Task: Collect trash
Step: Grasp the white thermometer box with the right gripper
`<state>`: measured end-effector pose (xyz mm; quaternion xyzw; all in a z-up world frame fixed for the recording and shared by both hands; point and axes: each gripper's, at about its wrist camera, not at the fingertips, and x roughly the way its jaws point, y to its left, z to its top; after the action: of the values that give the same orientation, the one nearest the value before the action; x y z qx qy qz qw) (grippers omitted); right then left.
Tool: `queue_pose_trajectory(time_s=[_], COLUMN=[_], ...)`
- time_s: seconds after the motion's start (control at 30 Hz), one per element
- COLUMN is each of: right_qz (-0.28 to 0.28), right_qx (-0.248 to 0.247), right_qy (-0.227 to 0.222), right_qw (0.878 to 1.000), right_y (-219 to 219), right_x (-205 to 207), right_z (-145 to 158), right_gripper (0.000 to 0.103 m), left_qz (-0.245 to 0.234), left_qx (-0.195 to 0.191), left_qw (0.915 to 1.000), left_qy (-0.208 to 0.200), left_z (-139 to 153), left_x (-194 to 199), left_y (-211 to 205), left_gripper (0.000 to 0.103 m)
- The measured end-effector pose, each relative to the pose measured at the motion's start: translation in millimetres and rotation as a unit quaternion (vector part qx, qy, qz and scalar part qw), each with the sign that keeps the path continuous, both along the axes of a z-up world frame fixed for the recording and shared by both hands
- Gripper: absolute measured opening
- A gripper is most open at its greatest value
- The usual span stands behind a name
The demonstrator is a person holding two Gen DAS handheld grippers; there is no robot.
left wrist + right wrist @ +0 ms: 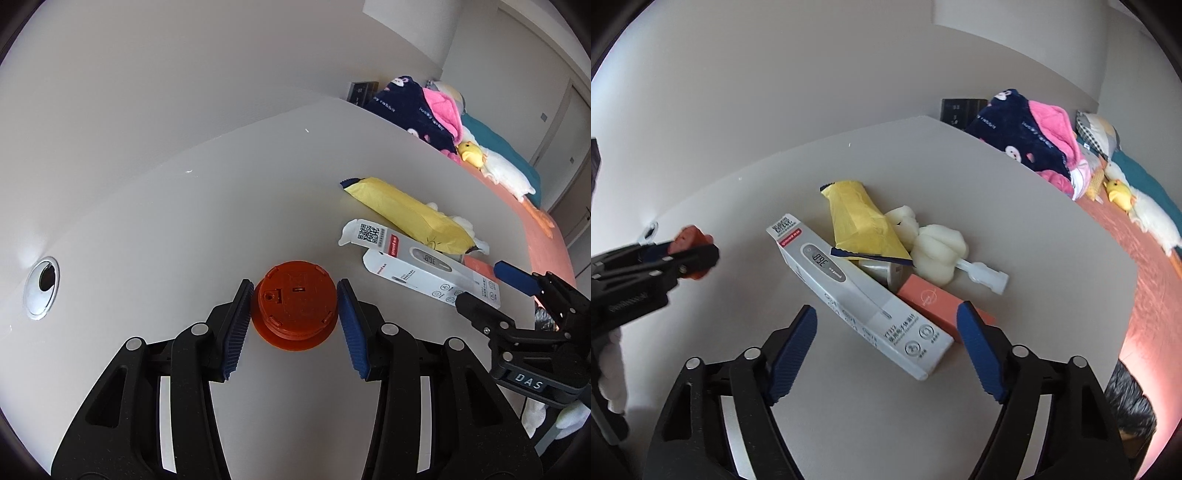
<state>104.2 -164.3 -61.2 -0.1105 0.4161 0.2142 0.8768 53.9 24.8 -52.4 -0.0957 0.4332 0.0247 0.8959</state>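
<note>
An orange round plastic cap [295, 308] sits between the blue pads of my left gripper [295, 314]; the jaws stand close on both sides of it, just short of a firm squeeze. It shows orange in the right wrist view [692, 240], lifted off the table. My right gripper [886, 332] is open above the near end of a grey thermometer box [857, 291], also in the left wrist view [424, 269]. Beside the box lie a yellow wrapper [860, 221], a salmon-pink box [934, 299], a white crumpled plastic piece [938, 251] and a grey foil pouch [882, 271].
The grey table [221, 206] has a round cable hole [41, 288] at the left. Beyond its right edge is a bed with a navy and pink blanket [1027, 136] and a white plush duck [495, 166]. A black bag [1130, 410] hangs at lower right.
</note>
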Motion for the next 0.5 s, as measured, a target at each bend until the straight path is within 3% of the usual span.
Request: queue_pose_trajectory(time_s=[0.17, 0.3, 0.4, 0.5], right_qz=[0.033, 0.069, 0.081, 0.074], right_qx=[-0.031, -0.05, -0.026, -0.008], right_qy=[-0.005, 0.016, 0.042, 0.053], right_qw=[0.999, 0.996, 0.995, 0.996], right_y=[13.1, 25.2, 29.7, 30.9], right_x=[-4.3, -8.8, -4.5, -2.2], right_z=[-4.4, -11.2, -13.1, -13.7], right_gripper=[0.063, 0.059, 0.051, 0.031], left_qz=[0.005, 0.003, 0.001, 0.001], left_qx=[-0.003, -0.004, -0.004, -0.005], left_qw=[1.0, 1.0, 1.0, 1.0], left_qy=[0.002, 0.005, 0.005, 0.004], left_z=[-0.2, -0.3, -0.4, -0.1], left_x=[-0.6, 0.0, 0.1, -0.8], left_y=[4.2, 3.2, 1.8, 2.0], left_gripper=[0.046, 0.046, 0.046, 0.046])
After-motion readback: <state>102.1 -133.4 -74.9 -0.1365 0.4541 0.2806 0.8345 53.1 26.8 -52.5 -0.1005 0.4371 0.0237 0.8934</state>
